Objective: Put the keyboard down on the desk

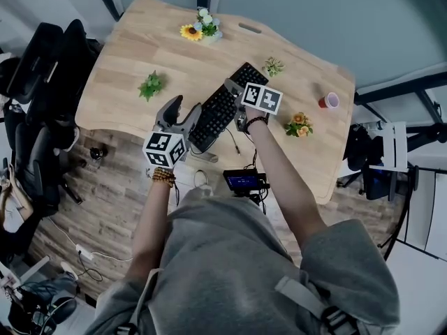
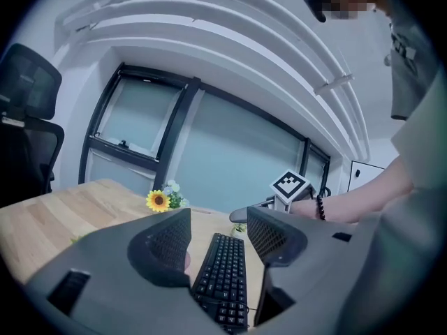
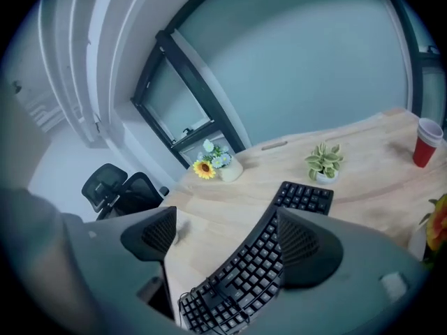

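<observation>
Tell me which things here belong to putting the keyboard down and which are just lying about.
Job: keyboard, desk, left gripper, right gripper.
Lying about: sunflower pot, red cup, green plant, pale potted plant, orange flowers, office chairs.

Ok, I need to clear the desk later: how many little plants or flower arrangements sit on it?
4: the sunflower bunch at the far edge, a green plant on the left, a pale succulent past the keyboard, orange flowers on the right. None looks hidden.
</observation>
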Motion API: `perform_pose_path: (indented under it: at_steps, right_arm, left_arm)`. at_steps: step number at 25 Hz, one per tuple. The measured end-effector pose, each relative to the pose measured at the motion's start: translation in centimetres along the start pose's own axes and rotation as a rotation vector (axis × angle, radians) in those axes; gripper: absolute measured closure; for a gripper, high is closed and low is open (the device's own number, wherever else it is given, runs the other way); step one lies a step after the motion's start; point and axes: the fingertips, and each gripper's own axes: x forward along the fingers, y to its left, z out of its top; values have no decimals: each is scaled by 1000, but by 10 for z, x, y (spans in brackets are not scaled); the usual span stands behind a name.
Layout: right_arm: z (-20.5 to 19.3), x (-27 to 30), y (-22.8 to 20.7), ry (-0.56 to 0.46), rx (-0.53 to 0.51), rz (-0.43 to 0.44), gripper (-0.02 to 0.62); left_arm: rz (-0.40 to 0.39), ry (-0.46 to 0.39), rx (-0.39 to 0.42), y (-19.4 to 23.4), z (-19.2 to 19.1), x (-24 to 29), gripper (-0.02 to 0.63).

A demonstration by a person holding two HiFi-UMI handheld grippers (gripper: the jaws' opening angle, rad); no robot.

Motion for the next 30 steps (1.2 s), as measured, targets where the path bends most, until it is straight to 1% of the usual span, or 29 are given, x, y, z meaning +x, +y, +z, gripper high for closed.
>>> perform_pose_path:
  at_steps: [3, 8, 12, 17, 24, 30]
  right_arm:
    - [14, -12, 19, -37, -55, 25, 149]
    - [34, -35, 49, -109, -207, 30, 149]
    - [42, -50, 66, -158, -318, 26, 149]
    - [57, -73, 95, -253, -445, 38, 149]
    - [73, -113, 121, -373, -584, 21, 150]
    - [68, -136, 133, -441, -704, -7, 150]
  left_arm:
    - [-1, -19, 22, -2, 13, 2, 350]
    - [2, -66, 47, -7, 37, 1, 350]
    - [6, -111, 106, -16, 63, 0, 350]
    - [-4, -144, 146, -27, 86, -3, 350]
    - [-15, -179, 224, -45, 104, -10, 350]
    - [-17, -201, 264, -55, 113, -14, 350]
